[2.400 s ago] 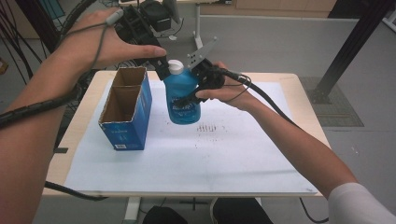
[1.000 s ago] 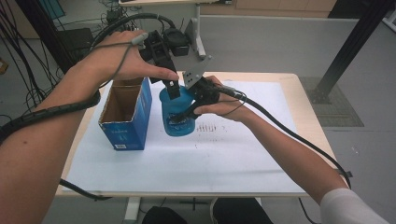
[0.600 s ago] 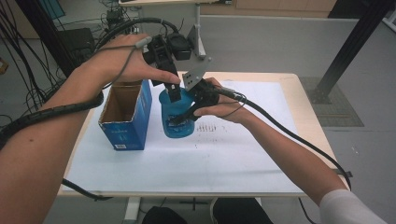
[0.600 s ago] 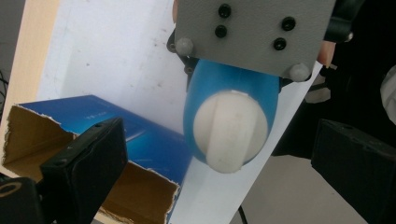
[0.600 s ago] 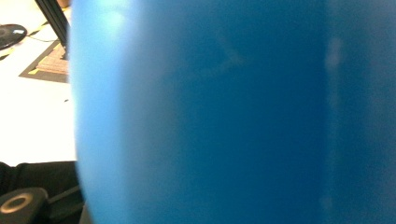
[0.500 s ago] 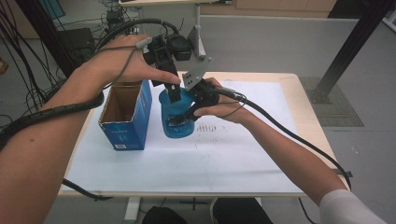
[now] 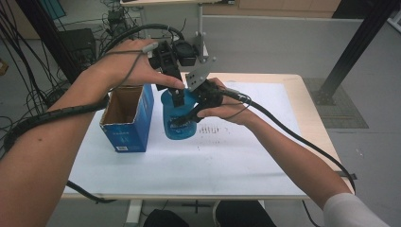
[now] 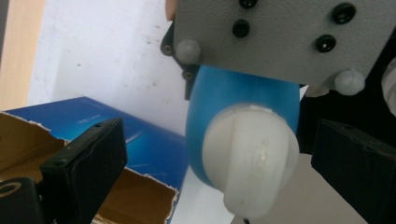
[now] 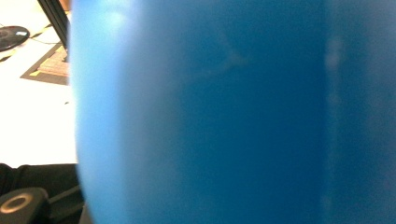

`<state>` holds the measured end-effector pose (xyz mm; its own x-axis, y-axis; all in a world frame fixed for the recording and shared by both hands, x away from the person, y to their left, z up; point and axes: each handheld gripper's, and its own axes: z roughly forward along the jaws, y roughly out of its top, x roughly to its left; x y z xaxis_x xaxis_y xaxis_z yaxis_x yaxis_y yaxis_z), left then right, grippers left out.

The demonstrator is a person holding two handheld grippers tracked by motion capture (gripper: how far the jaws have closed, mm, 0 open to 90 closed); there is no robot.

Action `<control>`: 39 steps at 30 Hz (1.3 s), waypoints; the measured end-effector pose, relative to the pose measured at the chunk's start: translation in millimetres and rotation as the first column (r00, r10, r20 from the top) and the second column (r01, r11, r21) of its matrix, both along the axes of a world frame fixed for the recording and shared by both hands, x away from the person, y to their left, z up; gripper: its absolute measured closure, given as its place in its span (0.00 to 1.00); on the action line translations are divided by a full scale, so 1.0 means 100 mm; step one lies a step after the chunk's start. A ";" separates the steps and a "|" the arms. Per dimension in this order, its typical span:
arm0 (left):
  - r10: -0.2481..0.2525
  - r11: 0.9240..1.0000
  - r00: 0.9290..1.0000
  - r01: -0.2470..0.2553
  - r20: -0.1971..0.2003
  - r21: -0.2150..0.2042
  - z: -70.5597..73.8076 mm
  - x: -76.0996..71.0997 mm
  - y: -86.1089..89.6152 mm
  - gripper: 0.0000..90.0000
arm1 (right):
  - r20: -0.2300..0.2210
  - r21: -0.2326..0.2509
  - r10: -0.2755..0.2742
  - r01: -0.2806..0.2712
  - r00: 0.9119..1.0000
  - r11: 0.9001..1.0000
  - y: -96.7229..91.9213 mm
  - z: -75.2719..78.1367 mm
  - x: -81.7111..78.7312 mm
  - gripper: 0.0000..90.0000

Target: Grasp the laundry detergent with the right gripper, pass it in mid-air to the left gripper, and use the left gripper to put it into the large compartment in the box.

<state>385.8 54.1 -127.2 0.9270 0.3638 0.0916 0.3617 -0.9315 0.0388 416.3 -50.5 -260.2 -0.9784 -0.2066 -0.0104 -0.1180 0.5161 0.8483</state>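
Our left fingers (image 8: pixel 88 163) stand open, one on each side of the white cap (image 8: pixel 250 156) and not touching it. Our right gripper (image 7: pixel 196 106) squeezes the fat middle of the blue bottle (image 7: pixel 177 123) and holds it upright on the white paper of the desk (image 7: pixel 307 104), just beside the open blue box (image 7: pixel 127 118). Our left gripper (image 7: pixel 175 82) hangs right above the cap.

We think the bottle is smooth plastic, so it may be slippery, and its sides may give a little if we squeeze hard. If it is full, it will feel heavy. The wide belly is a good place to hold it steady, and the cap is the spot for the left fingers to pinch and turn.

In the right gripper view the bottle is so close that it is one blue blur, and we cannot see our own fingers there. From above, hands and grippers hide the cap. The grey plate (image 8: pixel 289 37) covers the bottle's far side, and we cannot read the label.
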 end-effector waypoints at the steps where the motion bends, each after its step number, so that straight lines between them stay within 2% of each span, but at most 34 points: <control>1: 0.001 1.000 1.000 -0.001 -0.003 0.001 -0.01 0.00 0.00 0.05 | -0.012 0.003 0.006 -0.006 1.000 1.000 0.00 0.01 -0.01 0.49; 9: -0.001 1.000 0.999 0.001 -0.036 0.005 -0.08 0.00 0.01 0.04 | 0.000 0.012 0.015 -0.015 1.000 1.000 0.01 0.01 -0.02 0.49; 11: -0.015 1.000 0.999 0.015 -0.043 0.013 -0.09 0.00 0.00 0.05 | -0.007 0.008 0.011 -0.011 1.000 1.000 0.01 0.01 -0.03 0.49; 35: -0.034 0.999 0.998 0.035 -0.060 0.016 -0.14 -0.02 -0.03 0.05 | -0.041 0.015 0.018 -0.018 0.999 1.000 -0.01 0.03 -0.07 0.49; 36: -0.035 0.999 0.997 0.036 -0.063 0.016 -0.15 -0.02 -0.03 0.04 | -0.005 0.049 0.027 -0.026 1.000 0.998 0.01 0.03 -0.04 0.49; 39: -0.032 0.999 0.997 0.033 -0.069 0.017 -0.17 -0.01 -0.03 0.05 | 0.000 0.048 0.028 -0.028 1.000 0.998 0.01 0.03 -0.04 0.49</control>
<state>384.4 51.3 -144.4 0.9426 0.3321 0.0340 0.3324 -0.9431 -0.0023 412.0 -49.5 -257.3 -0.9722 -0.2335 -0.0200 -0.1313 0.4717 0.8719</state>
